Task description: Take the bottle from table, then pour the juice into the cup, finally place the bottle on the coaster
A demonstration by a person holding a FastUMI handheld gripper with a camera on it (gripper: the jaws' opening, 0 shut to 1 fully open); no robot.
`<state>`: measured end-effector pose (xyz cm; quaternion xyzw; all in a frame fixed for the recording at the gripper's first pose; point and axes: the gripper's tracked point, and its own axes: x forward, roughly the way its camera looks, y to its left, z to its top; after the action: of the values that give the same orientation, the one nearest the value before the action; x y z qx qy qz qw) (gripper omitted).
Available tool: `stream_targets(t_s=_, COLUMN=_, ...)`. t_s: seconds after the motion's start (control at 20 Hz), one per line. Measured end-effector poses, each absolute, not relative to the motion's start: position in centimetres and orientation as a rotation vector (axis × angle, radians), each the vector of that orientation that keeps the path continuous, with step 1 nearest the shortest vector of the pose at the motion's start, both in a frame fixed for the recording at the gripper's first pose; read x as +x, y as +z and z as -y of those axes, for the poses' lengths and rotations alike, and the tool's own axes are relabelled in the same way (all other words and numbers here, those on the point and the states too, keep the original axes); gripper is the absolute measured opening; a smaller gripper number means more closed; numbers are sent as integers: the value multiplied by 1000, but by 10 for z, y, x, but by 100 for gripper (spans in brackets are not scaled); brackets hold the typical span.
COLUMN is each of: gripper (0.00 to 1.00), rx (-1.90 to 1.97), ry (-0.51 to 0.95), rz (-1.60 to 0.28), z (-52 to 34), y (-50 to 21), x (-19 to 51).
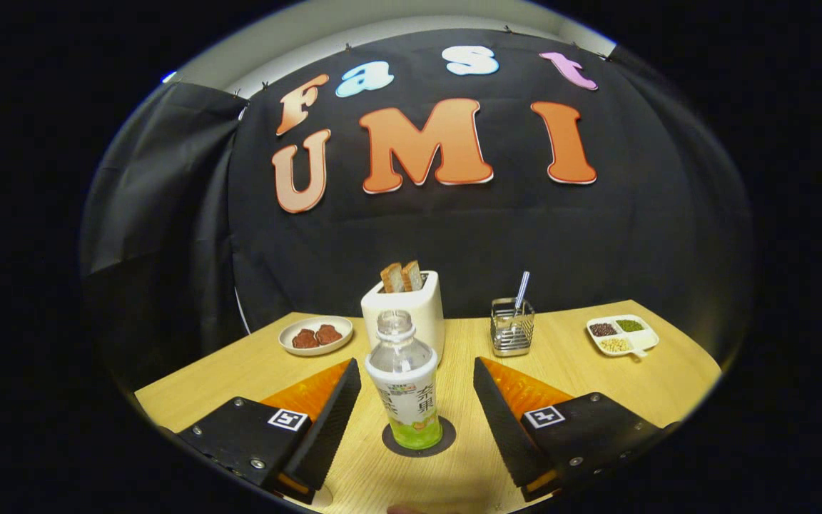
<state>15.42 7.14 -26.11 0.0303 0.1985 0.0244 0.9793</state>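
Note:
A clear plastic bottle (407,389) with a white and green label stands upright and uncapped on a dark round coaster (445,437) on the wooden table. It stands between my gripper (417,382) fingers, with a gap on each side. The gripper is open and touches nothing. A little juice shows at the bottle's bottom.
Beyond the bottle stands a white toaster (422,303) with two bread slices. A plate (315,335) with brown pieces lies to the left. A wire holder (512,328) with a utensil and a divided dish (622,334) of beans are to the right. The table (596,371) ends at the black cloth wall.

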Motion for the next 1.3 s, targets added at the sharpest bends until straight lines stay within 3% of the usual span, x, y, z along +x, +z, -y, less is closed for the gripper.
stream_targets(t_s=0.75, gripper=96, rx=15, ry=38, rz=-167, z=-40, y=-53, x=50)
stream_targets(t_s=1.3, gripper=96, rx=1, ry=-6, rz=-59, z=-19, y=13, x=-9)
